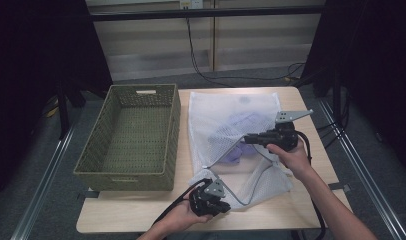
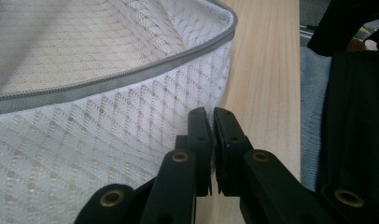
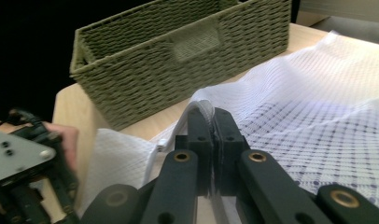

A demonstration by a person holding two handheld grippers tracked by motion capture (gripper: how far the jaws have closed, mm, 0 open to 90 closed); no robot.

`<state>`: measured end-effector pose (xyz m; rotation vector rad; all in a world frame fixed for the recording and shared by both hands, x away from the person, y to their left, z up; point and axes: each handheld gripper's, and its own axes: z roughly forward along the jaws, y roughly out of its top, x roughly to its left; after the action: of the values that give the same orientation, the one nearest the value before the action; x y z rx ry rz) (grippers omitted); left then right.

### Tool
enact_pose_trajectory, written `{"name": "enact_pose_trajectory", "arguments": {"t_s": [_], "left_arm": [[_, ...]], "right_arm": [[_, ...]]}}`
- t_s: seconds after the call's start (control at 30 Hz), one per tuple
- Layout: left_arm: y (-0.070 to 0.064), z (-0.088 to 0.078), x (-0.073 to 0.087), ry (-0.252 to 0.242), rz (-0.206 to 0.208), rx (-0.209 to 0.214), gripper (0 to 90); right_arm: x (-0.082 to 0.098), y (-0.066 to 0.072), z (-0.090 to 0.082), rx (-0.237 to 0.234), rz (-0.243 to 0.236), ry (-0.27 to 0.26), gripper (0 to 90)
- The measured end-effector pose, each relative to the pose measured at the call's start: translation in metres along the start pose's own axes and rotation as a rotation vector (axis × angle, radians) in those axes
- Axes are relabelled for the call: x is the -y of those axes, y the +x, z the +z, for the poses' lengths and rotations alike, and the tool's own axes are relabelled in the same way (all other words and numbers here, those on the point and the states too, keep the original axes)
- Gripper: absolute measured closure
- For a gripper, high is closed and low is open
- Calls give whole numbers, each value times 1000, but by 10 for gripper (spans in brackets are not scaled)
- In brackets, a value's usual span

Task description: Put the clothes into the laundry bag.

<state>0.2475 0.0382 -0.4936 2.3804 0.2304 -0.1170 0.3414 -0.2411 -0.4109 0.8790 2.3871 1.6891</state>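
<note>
On the desk (image 1: 141, 212), your left hand-held gripper (image 1: 222, 205) and right hand-held gripper (image 1: 247, 139) each pinch the mesh laundry bag's (image 1: 226, 117) zippered mouth; purple clothing (image 1: 241, 125) lies beyond, nearer your right.

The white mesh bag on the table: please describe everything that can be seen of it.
The mesh bag is a white, see-through net pouch, soft and crumpled, with a grey zipper along its open edge. It lies flat on the wooden table, right of the woven basket and apart from it. Something purple shows inside. The left gripper is shut on its near corner, and the right gripper is shut on the mouth edge, raising it so the mouth gapes.
</note>
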Motion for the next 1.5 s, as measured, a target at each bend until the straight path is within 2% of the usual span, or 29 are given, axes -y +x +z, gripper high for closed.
{"name": "enact_pose_trajectory", "arguments": {"t_s": [0.1,0.3,0.53,0.7,0.83,1.03,1.37,1.5], "left_arm": [[0,0,0,-1,-6,1,862],[0,0,0,-1,-3,1,862],[0,0,0,-1,-4,1,863],[0,0,0,0,0,1,863],[0,0,0,-2,-3,0,863],[0,0,0,-1,-4,3,863],[0,0,1,-4,-5,-1,862],[0,0,1,-3,-4,-1,862]], "right_arm": [[4,7,1,-12,5,12,882],[11,21,5,-41,-16,66,866],[22,29,7,-65,-13,106,865],[37,29,12,-74,0,145,864],[43,29,13,-80,3,155,858],[54,26,20,-82,13,206,838],[66,19,27,-73,24,264,808],[69,16,28,-70,30,272,797]]}}
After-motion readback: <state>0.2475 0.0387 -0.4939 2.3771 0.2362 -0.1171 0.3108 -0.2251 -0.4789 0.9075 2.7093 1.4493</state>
